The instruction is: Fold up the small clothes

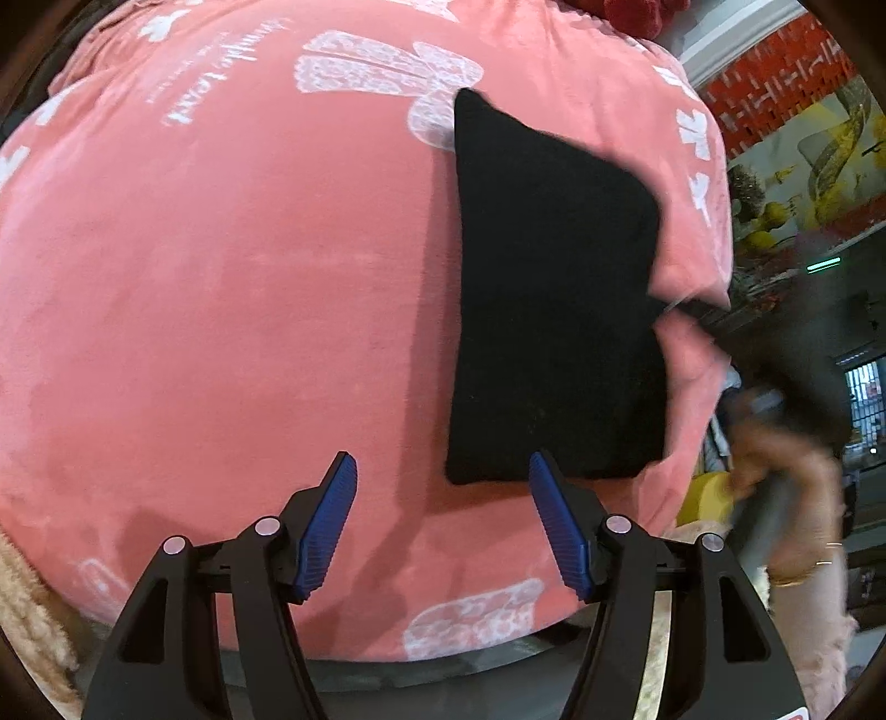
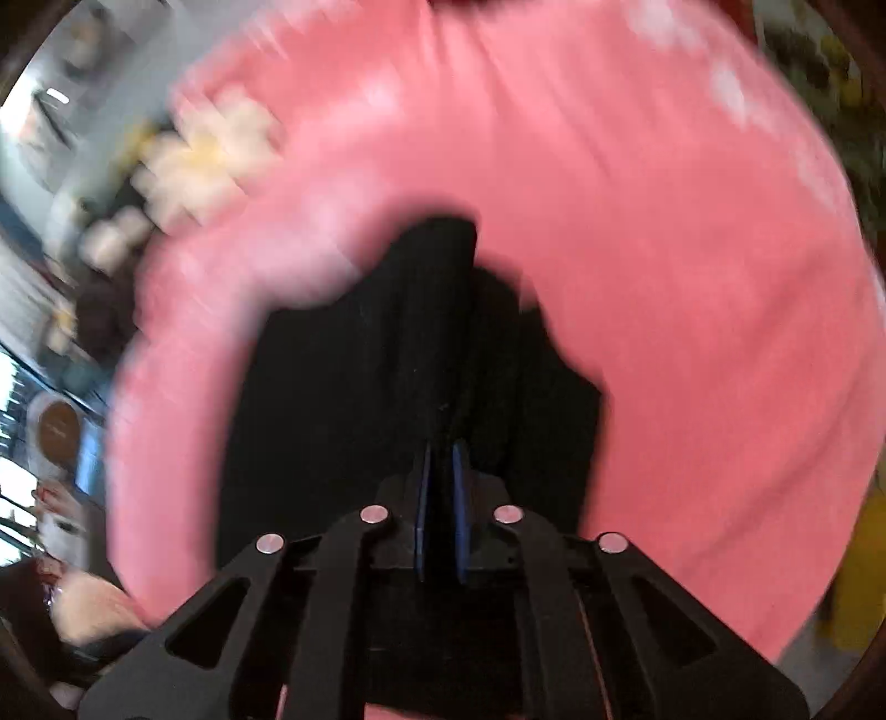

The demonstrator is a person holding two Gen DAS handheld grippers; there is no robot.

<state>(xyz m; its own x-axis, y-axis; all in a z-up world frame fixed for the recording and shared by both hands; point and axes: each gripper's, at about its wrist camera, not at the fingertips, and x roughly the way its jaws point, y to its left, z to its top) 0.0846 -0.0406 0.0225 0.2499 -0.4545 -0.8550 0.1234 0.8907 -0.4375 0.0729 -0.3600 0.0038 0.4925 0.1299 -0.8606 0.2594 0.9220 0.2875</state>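
A small black cloth (image 1: 554, 288) lies folded on a pink blanket with white bow prints (image 1: 232, 310). In the left wrist view my left gripper (image 1: 440, 476) is open and empty, just above the blanket at the cloth's near left corner. In the right wrist view, which is blurred, my right gripper (image 2: 441, 459) is shut on the black cloth (image 2: 398, 354) at its edge and holds part of it raised over the pink blanket (image 2: 692, 288). The hand with the right gripper shows blurred at the cloth's right side (image 1: 775, 465).
The blanket's right edge (image 1: 698, 343) drops off beside the cloth. A shelf with yellow objects (image 1: 775, 232) and a red patterned wall (image 1: 775, 83) lie beyond it. A fluffy beige fabric (image 1: 27, 609) sits at the lower left. A red item (image 1: 631, 16) lies at the blanket's far edge.
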